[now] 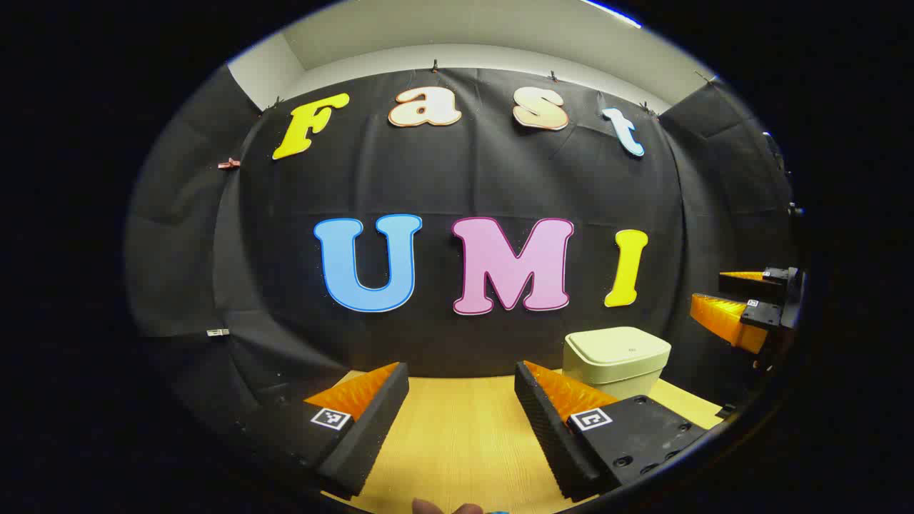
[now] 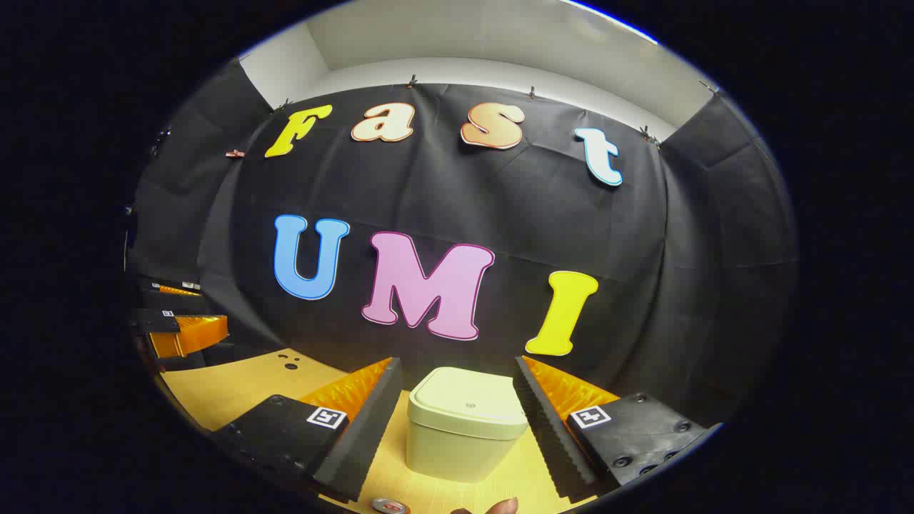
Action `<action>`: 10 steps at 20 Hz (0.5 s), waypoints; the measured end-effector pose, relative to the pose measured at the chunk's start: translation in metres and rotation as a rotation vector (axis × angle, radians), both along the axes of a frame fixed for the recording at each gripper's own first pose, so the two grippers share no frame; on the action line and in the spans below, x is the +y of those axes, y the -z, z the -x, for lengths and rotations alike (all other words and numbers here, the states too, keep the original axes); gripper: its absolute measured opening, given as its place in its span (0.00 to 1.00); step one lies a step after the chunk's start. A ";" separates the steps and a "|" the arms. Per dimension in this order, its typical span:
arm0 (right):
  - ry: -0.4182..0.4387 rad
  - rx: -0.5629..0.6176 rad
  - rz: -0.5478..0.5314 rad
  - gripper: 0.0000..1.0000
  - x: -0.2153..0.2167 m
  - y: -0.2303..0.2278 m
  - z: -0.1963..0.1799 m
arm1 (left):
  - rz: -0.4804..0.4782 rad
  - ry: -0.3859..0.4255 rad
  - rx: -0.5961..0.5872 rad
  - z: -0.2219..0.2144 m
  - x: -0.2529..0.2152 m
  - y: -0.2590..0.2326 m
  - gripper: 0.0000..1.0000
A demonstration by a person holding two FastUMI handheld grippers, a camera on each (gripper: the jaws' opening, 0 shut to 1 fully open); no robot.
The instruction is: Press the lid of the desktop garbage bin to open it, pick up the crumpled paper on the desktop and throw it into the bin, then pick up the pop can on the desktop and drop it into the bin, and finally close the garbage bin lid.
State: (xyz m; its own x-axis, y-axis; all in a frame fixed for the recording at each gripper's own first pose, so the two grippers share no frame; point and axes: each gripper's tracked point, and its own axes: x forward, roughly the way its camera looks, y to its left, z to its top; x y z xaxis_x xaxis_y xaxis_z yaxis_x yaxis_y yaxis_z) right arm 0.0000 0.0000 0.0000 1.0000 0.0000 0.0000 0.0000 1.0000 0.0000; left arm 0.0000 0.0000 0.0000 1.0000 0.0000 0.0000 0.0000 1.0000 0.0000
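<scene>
I count one garbage bin (image 2: 468,421) on the wooden surface (image 2: 235,385), lid down, sitting straight ahead between my right gripper (image 2: 457,410) jaws, which are spread wide and hold nothing. One pop can (image 2: 390,506) lies just below them, at the view's bottom edge. My left gripper (image 1: 460,410) is spread wide too and empty, with the bin beyond its right jaw.

Both grippers' black bodies bear square coded tags (image 1: 330,418) and screws (image 2: 634,461).

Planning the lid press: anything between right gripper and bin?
Right gripper view: bare tabletop between the open right gripper and the closed bin.
</scene>
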 end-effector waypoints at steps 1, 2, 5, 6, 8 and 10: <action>0.002 -0.001 0.004 0.97 -0.002 0.000 0.000 | 0.001 0.000 0.002 0.000 0.000 0.000 0.96; 0.003 -0.001 0.009 0.97 -0.002 0.000 0.000 | 0.001 0.000 0.002 -0.001 0.000 0.001 0.96; 0.004 0.001 0.012 0.97 -0.002 0.002 -0.001 | -0.001 -0.003 0.004 -0.003 0.000 0.000 0.92; 0.004 0.001 0.012 0.97 -0.001 0.002 0.000 | 0.000 -0.003 0.005 -0.002 0.000 0.002 0.96; 0.004 0.004 0.015 0.98 0.000 0.003 -0.001 | -0.003 -0.004 0.005 -0.003 0.001 0.002 0.96; 0.003 0.005 0.015 0.97 0.001 0.003 -0.002 | -0.004 -0.007 0.006 -0.004 0.004 0.002 0.96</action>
State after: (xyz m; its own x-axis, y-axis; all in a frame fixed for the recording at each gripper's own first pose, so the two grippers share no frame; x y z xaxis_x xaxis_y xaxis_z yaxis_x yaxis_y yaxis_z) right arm 0.0019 0.0012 -0.0031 1.0000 -0.0033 -0.0054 0.0033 0.9999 -0.0155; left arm 0.0036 0.0036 -0.0019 1.0000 0.0070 -0.0061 -0.0069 1.0000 0.0045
